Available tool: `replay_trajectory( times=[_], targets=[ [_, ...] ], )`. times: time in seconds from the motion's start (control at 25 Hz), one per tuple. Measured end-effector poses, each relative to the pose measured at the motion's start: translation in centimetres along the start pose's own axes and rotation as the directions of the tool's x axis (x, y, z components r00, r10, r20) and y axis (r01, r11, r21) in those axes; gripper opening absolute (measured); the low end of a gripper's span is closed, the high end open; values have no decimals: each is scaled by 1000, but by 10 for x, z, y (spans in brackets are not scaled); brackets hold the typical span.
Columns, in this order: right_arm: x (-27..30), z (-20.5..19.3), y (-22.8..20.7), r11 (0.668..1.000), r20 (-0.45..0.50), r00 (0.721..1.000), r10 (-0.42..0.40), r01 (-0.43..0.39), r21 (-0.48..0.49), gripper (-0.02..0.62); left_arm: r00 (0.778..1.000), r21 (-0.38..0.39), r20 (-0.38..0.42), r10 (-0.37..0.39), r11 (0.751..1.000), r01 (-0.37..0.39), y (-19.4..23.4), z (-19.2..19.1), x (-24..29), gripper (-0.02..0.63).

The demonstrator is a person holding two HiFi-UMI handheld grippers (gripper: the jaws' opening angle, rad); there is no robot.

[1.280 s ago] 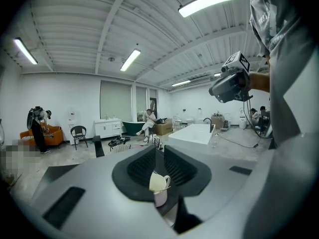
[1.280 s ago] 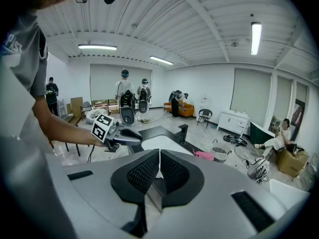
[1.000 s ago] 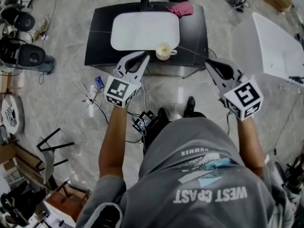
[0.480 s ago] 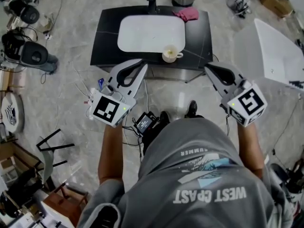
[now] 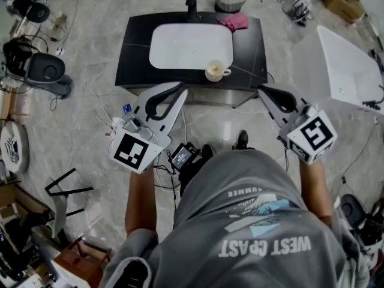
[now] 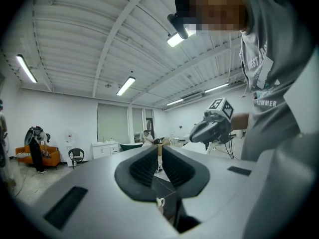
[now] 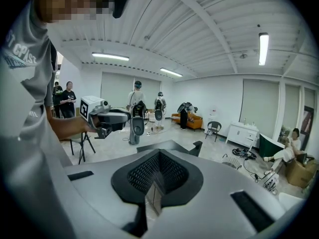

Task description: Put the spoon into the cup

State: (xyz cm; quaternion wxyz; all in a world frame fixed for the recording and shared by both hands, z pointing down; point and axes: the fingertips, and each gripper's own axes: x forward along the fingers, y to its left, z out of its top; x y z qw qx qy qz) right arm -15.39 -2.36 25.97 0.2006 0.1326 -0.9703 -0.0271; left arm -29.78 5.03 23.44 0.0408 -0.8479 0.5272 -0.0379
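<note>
Cup (image 5: 217, 71) near front edge of black table (image 5: 129, 53), at white tray (image 5: 186, 44) corner. Left gripper (image 5: 179, 89) and right gripper (image 5: 264, 90) both clenched, empty, just short of that edge, over open floor (image 5: 222, 122).

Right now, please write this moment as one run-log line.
left hand-held gripper: shut, empty | right hand-held gripper: shut, empty | cup: upright on black table | spoon: not made out

The forearms (image 5: 139, 197) reach forward, well apart. The left gripper (image 5: 179, 90) points level and the right gripper (image 5: 265, 91) tilts slightly downward. Both pairs of jaws are closed together.
</note>
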Motion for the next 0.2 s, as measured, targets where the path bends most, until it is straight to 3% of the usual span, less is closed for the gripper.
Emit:
replay_trajectory(
  times=[0.2],
  targets=[
    [-6,-2,5,1000,-7,1000,-11,11,2,31,1000,3,7,-2,1000,2,-3,2,-5,28]
  ],
)
